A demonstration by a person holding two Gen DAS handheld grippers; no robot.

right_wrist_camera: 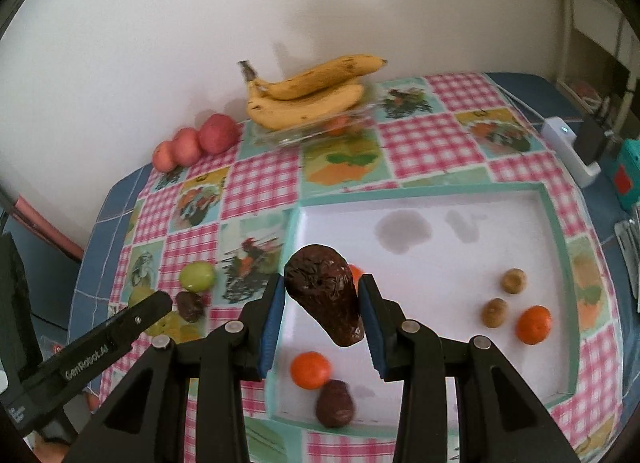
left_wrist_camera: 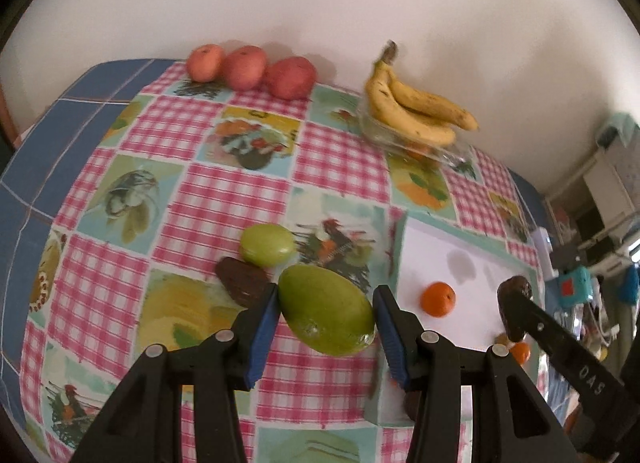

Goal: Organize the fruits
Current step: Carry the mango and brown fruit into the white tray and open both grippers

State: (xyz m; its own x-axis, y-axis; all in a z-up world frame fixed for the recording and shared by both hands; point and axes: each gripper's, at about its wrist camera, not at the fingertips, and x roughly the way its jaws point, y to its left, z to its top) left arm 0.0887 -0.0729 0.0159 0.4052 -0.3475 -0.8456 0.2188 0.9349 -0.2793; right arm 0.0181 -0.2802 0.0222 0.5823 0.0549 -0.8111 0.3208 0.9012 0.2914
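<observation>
I see my desk (left_wrist_camera: 24, 167) with its pink checked cloth (left_wrist_camera: 224, 199) against a white wall (left_wrist_camera: 320, 3). On the left, my left gripper (left_wrist_camera: 326, 305) has its jaws open around a green mango (left_wrist_camera: 326, 315) lying on the cloth, not squeezing it. To the right, over the white tray (right_wrist_camera: 480, 223), my right gripper (right_wrist_camera: 322, 305) has its jaws pinched on a dark avocado (right_wrist_camera: 324, 295). Far right stand shelves (right_wrist_camera: 600, 43).
</observation>
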